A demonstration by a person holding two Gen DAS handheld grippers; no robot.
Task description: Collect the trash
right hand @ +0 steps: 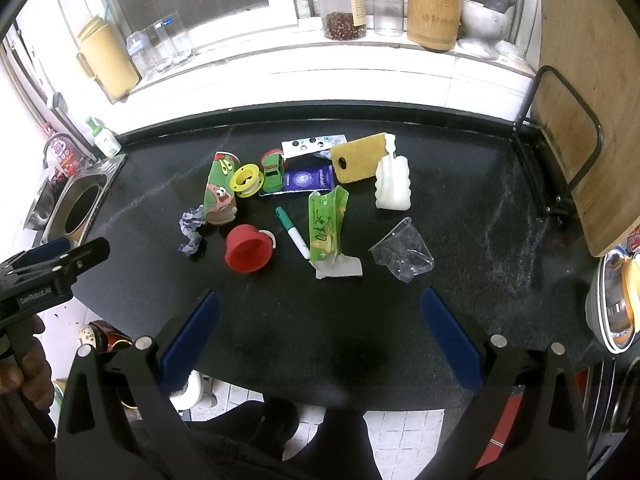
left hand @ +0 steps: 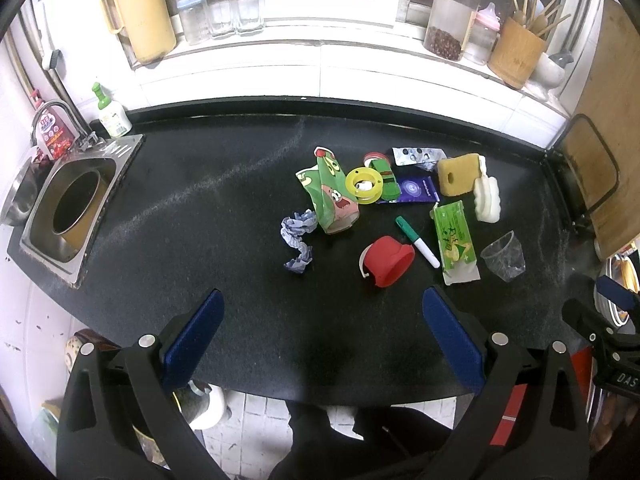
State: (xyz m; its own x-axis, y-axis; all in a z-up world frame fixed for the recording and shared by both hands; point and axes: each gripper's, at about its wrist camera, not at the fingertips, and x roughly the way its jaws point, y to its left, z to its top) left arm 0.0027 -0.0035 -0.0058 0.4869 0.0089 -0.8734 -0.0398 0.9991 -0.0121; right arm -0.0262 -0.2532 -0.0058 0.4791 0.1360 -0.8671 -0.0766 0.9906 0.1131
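Litter lies in a cluster on the black counter (left hand: pixel 224 216): a crumpled blue-white paper (left hand: pixel 298 240), a green cartoon paper cup (left hand: pixel 330 196), a green wrapper (left hand: pixel 456 240), a crushed clear plastic cup (left hand: pixel 505 256), a purple packet (left hand: pixel 412 190) and a blister strip (left hand: pixel 416 156). The same cluster shows in the right wrist view: paper (right hand: pixel 192 230), wrapper (right hand: pixel 326 226), clear cup (right hand: pixel 404 250). My left gripper (left hand: pixel 322 304) is open and empty, short of the red cup (left hand: pixel 386 260). My right gripper (right hand: pixel 320 300) is open and empty, short of the wrapper.
A round bin hole in a steel frame (left hand: pixel 76 204) sits at the counter's left end. A green marker (left hand: pixel 416 240), yellow spool (left hand: pixel 364 186), toy car (left hand: pixel 386 178), sponge (left hand: pixel 458 174) and white brush (left hand: pixel 486 198) lie among the litter. A cutting board rack (left hand: pixel 592 176) stands at the right.
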